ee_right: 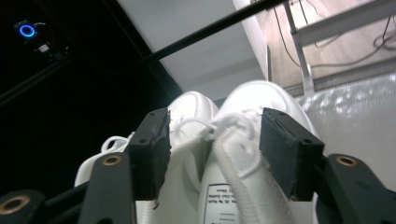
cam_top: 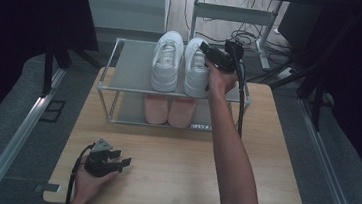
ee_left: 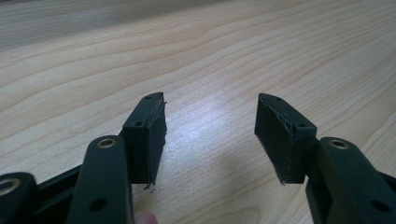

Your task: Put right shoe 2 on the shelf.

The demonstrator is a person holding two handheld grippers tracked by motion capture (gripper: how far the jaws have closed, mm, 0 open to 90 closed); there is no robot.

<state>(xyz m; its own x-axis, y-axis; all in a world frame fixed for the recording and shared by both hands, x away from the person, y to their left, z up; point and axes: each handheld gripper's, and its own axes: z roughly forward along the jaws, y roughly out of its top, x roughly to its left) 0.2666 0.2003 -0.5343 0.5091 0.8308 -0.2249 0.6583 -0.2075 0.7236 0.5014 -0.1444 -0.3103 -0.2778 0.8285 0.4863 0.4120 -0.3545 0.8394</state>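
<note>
High view: right gripper point(cam_top: 208, 52) poised over the right white sneaker point(cam_top: 196, 68) on the shoe rack's point(cam_top: 106, 77) top shelf, pink shoes point(cam_top: 168, 110) below; left gripper point(cam_top: 122, 161) parked near the table's point(cam_top: 173, 161) front-left corner. Left gripper view: jaws apart, empty. Right gripper view: jaws wide, straddling the laces point(ee_right: 229, 140) without pressing, apparently releasing.

Grey floor point(cam_top: 14, 91); dark curtains point(cam_top: 28, 2); metal-framed desk point(cam_top: 232, 14)

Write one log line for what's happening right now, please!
right tool: open over right white shoe on rack top shelf | left tool: open, empty, on table
</note>
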